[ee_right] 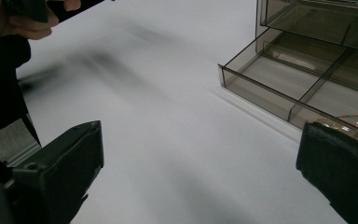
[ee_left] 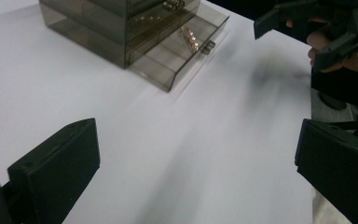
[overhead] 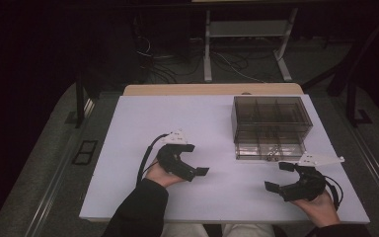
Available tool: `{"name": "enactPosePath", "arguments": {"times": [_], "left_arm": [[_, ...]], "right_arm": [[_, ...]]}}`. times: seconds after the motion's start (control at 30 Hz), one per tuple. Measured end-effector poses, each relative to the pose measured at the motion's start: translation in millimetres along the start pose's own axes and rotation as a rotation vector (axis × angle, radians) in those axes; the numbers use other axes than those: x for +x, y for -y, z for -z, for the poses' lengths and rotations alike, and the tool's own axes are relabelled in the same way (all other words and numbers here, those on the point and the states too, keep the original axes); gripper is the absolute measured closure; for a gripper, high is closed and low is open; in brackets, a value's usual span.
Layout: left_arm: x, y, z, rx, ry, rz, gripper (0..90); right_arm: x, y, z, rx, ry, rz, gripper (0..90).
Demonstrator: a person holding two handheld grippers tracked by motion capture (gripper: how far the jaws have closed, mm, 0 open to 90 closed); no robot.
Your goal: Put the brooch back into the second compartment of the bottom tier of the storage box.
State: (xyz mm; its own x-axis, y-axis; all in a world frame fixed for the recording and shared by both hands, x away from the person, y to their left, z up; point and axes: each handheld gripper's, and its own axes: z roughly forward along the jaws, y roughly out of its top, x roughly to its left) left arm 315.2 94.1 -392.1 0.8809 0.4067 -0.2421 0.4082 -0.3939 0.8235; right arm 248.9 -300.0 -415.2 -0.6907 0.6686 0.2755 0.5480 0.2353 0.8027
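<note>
Smoky drawer box is sitting at the worktop's far right, bottom drawer pulled out with gold pieces inside. Left gripper and right gripper are hovering nearby, fingers spread, holding nothing.

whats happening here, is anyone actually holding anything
No. A person holds a gripper in each hand over a white table, and both the left gripper and right gripper are open and empty. A smoky clear drawer box stands at the far right, its bottom drawer pulled out with small gold pieces inside.
</note>
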Motion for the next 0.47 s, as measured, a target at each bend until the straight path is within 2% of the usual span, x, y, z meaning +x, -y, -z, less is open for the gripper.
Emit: {"name": "enactPosePath", "arguments": {"times": [0.33, 0.47], "left_arm": [[-1.0, 33.4, 26.1, -0.048, -0.048, 0.038, 0.0], [-1.6, 41.5, 34.7, -0.059, -0.063, 0.042, 0.0]], "right_arm": [[0.1, 0.3, -1.6, 0.007, 0.003, 0.004, 0.4], [0.0, 0.4, -1.7, 0.009, 0.004, 0.004, 0.4]]}}
